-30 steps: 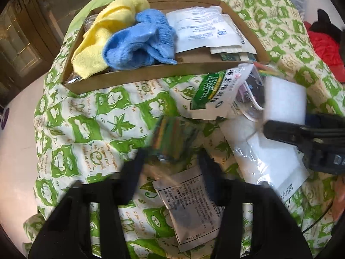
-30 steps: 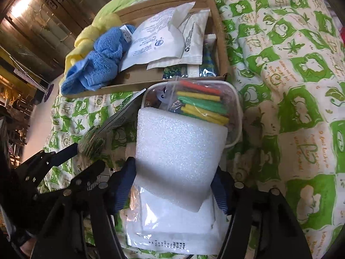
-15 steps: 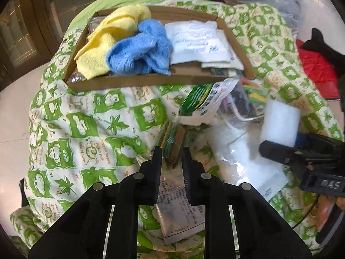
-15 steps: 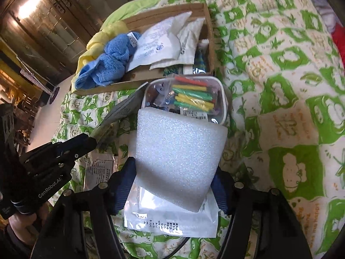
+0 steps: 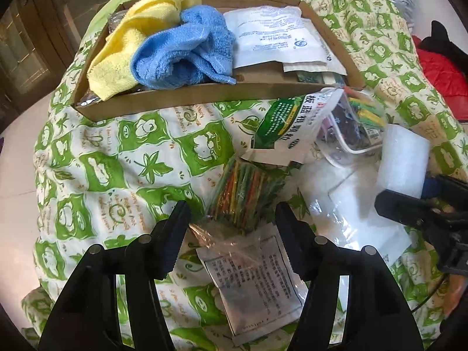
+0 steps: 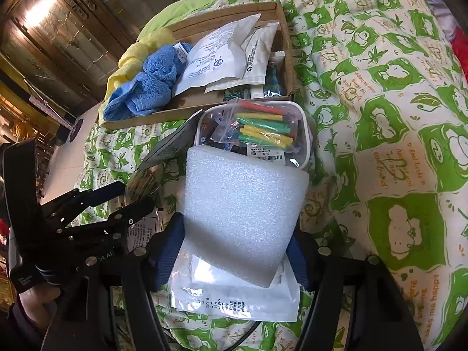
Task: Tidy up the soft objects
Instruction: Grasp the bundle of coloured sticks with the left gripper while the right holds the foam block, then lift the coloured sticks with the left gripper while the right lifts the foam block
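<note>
bright daylight, sharp centre, heavy fisheye warp w/ dark corners.

2 towels [image 5: 163, 55] in box [image 5: 204, 99] – stick packet [image 5: 245, 193] before box.

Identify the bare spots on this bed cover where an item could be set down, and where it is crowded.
Free: the green-and-white printed quilt between the shallow brown cardboard tray and the open left claw, and the broad stretch right of the tray. Crowded: around the clear bag of coloured sticks, the green-and-white sachet and the white foam block.
</note>
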A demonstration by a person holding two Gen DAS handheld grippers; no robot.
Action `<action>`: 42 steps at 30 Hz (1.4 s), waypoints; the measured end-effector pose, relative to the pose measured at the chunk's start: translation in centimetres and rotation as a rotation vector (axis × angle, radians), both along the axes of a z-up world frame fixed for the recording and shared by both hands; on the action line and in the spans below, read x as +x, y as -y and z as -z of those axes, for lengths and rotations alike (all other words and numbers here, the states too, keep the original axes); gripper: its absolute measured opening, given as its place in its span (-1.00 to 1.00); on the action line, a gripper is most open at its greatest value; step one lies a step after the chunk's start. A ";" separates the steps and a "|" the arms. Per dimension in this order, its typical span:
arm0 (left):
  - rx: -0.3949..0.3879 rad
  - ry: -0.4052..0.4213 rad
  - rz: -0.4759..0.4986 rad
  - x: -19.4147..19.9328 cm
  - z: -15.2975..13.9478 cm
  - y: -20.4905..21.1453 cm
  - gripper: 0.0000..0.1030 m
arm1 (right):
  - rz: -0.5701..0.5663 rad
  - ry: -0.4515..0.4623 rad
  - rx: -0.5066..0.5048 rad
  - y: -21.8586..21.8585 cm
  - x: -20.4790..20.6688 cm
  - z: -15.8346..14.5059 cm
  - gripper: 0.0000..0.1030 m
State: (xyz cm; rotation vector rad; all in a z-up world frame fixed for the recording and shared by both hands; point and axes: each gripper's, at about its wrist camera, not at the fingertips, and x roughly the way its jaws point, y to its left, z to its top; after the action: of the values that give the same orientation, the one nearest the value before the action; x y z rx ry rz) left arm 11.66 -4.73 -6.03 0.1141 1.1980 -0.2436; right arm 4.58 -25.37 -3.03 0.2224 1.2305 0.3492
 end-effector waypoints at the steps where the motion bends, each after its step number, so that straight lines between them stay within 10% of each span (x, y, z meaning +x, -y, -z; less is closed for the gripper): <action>1: 0.004 -0.008 0.002 0.3 0.3 0.1 0.19 | -0.001 -0.002 0.002 0.0 0.0 0.1 0.29; 7: -0.013 -0.020 0.001 1.2 0.9 0.2 0.13 | -0.006 -0.011 0.009 -0.2 0.1 0.3 0.30; 11: -0.045 -0.002 -0.021 0.7 0.2 -1.3 -0.50 | -0.003 -0.003 0.013 -0.1 0.1 0.1 0.30; 42: -0.140 0.213 -0.042 -2.6 -5.3 -2.3 -0.55 | -0.013 -0.003 0.008 -0.4 0.0 0.1 0.30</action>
State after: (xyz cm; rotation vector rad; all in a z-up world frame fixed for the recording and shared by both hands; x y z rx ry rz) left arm 9.05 -2.43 -0.69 -0.0078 0.9680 -0.2713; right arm 4.54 -24.98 -3.12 0.2223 1.2338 0.3652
